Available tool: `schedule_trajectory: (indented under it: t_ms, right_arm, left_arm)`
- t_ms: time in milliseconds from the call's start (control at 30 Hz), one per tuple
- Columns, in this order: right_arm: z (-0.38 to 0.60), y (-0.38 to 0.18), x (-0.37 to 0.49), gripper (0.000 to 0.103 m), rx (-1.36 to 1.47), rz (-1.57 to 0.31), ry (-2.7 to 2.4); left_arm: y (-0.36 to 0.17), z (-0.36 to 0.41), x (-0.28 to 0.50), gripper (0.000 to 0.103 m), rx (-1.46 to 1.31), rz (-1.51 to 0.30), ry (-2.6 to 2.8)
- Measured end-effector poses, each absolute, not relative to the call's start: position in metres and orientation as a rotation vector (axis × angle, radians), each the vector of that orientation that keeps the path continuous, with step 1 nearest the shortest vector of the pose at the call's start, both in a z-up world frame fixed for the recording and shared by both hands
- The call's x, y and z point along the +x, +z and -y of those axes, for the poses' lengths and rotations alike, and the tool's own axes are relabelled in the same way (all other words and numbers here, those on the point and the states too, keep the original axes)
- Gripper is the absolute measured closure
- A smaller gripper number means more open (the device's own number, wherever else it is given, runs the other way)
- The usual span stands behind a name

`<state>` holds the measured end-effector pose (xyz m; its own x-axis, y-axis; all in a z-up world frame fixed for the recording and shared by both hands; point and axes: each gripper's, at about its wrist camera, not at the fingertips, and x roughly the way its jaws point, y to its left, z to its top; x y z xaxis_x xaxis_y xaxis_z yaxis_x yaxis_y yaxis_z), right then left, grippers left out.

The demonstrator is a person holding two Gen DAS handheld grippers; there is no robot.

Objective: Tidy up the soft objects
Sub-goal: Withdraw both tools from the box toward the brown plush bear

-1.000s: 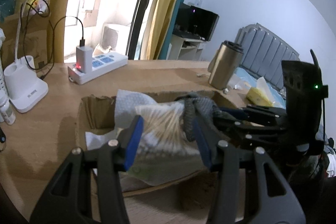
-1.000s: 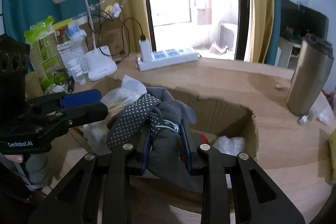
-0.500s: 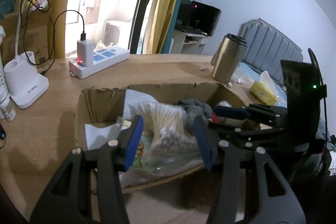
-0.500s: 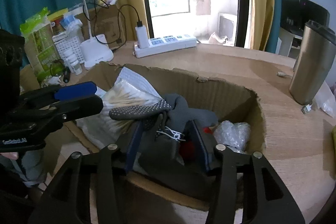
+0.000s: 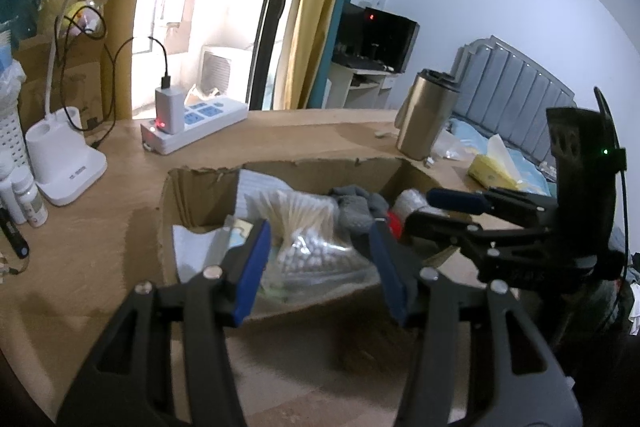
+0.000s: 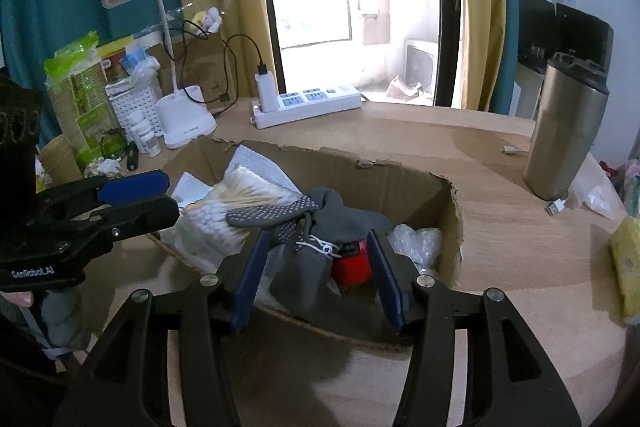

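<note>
An open cardboard box (image 6: 400, 179) (image 5: 192, 195) sits on the wooden table. In it lie grey dotted gloves (image 6: 320, 227) (image 5: 356, 207), a clear bag of cotton swabs (image 6: 224, 211) (image 5: 304, 231), a red item (image 6: 350, 267), bubble wrap (image 6: 416, 239) and white tissue (image 6: 256, 163). My right gripper (image 6: 320, 275) is open and empty just above the gloves at the box's near edge. My left gripper (image 5: 320, 263) is open and empty above the swab bag; it shows at the left in the right wrist view (image 6: 132, 195).
A steel tumbler (image 6: 564, 131) (image 5: 424, 115) stands right of the box. A white power strip (image 6: 308, 103) (image 5: 192, 123) and desk lamp (image 6: 184, 115) stand behind it. Small bottles (image 6: 144, 135), packets and a yellow tissue pack (image 5: 492, 171) crowd the table sides.
My right gripper opened and let the grey gloves drop into the box. My left gripper opened wider over the swab bag. Both drew back slightly.
</note>
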<state>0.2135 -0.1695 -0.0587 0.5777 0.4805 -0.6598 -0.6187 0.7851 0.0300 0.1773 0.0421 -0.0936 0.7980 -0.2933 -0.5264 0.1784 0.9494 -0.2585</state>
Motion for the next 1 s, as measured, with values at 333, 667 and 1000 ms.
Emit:
schedule_trajectory:
  t_ms: [333, 667, 1000]
  right_arm:
    - [0.181, -0.045, 0.186, 0.047, -0.202, -0.674, 0.636]
    - [0.188, -0.049, 0.165, 0.046, -0.203, -0.684, 0.629]
    - [0.185, -0.065, 0.152, 0.046, -0.202, -0.721, 0.639]
  left_arm:
    - [-0.076, -0.041, 0.144, 0.036, -0.205, -0.559, -0.245]
    - [-0.079, -0.045, 0.119, 0.034, -0.202, -0.571, -0.216]
    - [-0.098, -0.051, 0.118, 0.034, -0.211, -0.632, -0.203]
